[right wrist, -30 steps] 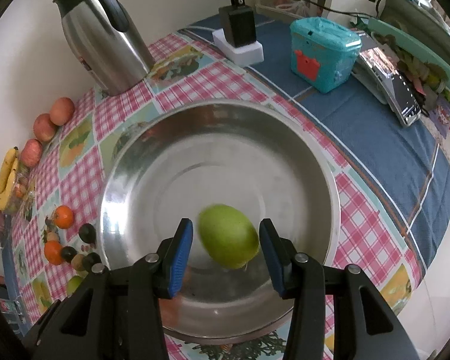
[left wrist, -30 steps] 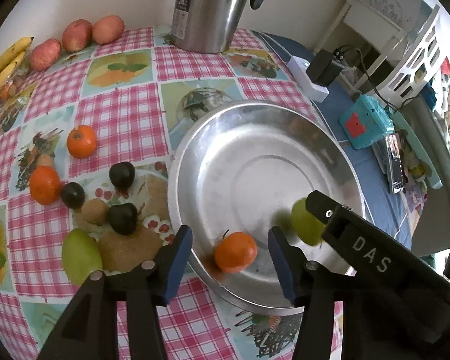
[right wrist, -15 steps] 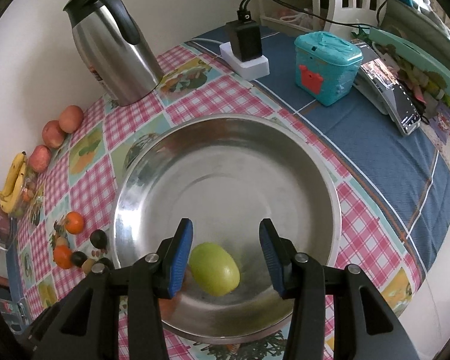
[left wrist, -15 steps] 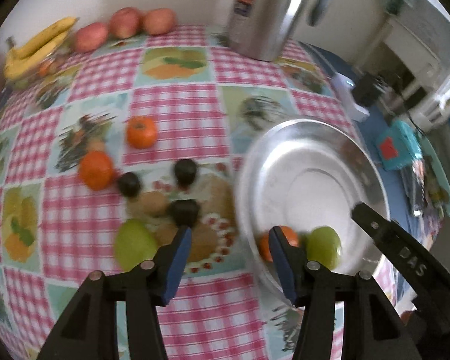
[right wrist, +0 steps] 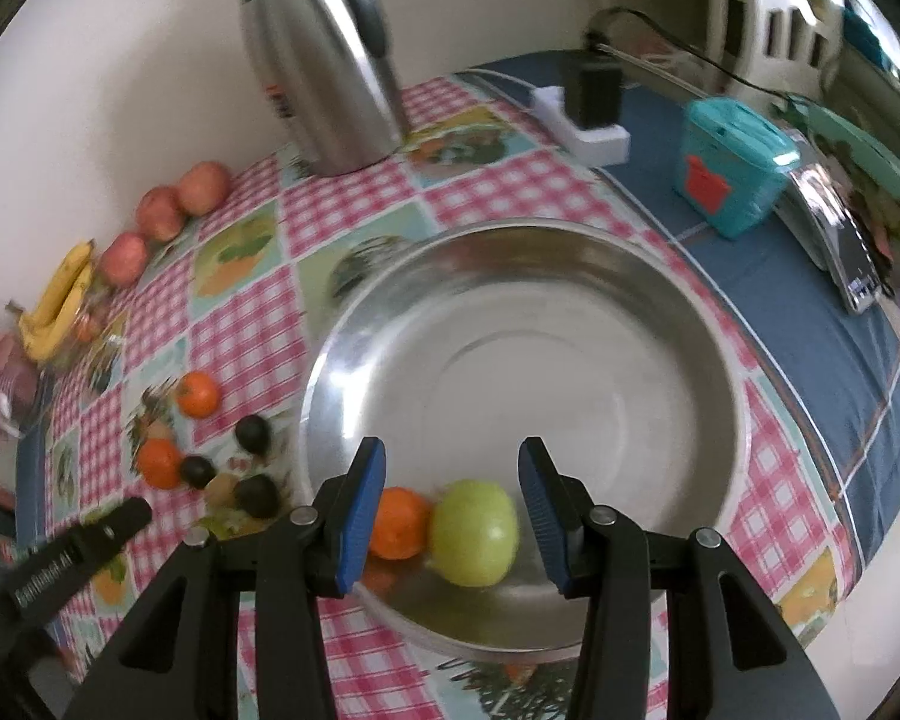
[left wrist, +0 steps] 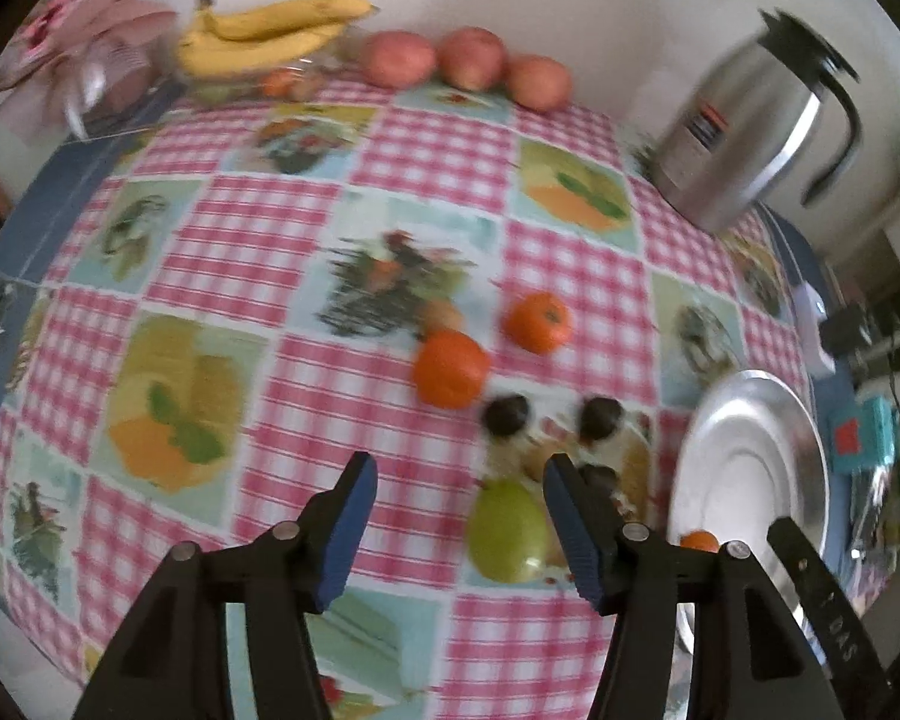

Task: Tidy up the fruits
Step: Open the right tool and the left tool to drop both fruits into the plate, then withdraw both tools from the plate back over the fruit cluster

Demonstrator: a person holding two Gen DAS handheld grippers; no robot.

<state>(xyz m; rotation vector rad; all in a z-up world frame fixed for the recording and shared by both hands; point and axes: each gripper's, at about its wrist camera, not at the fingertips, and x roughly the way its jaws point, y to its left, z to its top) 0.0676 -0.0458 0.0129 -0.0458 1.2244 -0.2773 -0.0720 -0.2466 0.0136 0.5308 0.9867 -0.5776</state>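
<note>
In the right wrist view a steel bowl (right wrist: 540,360) holds a green apple (right wrist: 476,531) and an orange (right wrist: 397,522) side by side at its near wall. My right gripper (right wrist: 453,462) hangs open above them, its pads clear of both. In the left wrist view my left gripper (left wrist: 460,474) is over the checked cloth, left of the bowl (left wrist: 744,480). Its jaws are opening with nothing between the pads. A green fruit (left wrist: 507,531) lies on the cloth just inside the right finger. Beyond it lie two oranges (left wrist: 450,369), dark fruits (left wrist: 506,414) and a brown one.
A steel kettle (right wrist: 324,54) stands at the back by the wall. Bananas (left wrist: 270,30) and three red apples (left wrist: 468,63) line the far edge. A power strip (right wrist: 588,114) and a teal box (right wrist: 732,180) sit on the blue cloth to the right.
My left gripper swung left from over the bowl to the loose fruit on the cloth, rolling as it went. The green apple dropped from my right gripper and lies beside the orange.
</note>
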